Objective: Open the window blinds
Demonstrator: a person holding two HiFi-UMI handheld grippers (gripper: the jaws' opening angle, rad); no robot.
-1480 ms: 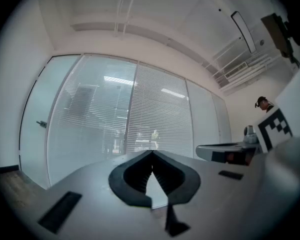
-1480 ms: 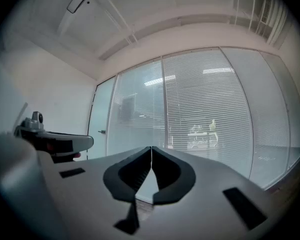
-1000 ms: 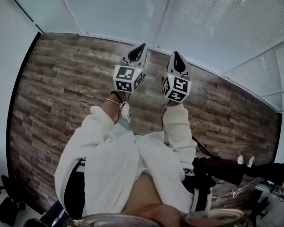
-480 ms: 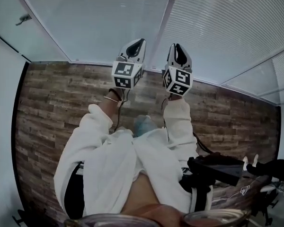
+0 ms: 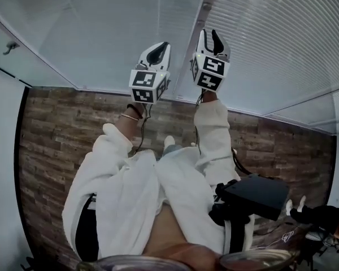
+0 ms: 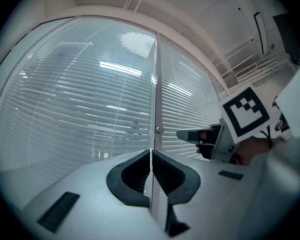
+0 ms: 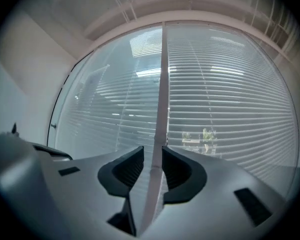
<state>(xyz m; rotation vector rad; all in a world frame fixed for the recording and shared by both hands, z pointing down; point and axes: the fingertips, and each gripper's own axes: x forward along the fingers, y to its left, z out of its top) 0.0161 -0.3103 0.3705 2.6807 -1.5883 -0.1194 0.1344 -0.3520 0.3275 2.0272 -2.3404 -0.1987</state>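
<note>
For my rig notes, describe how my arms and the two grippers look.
The left gripper and right gripper are light grey with black-lined jaws, each carrying a cube of black-and-white square markers. The right gripper's jaws are opening, nothing between them. Loose white sleeves cover both arms.

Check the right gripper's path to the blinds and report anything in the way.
Nothing visible stands between the right gripper and the blinds: only open air. Its jaws are opening with nothing between them, lined up on the window post.
</note>
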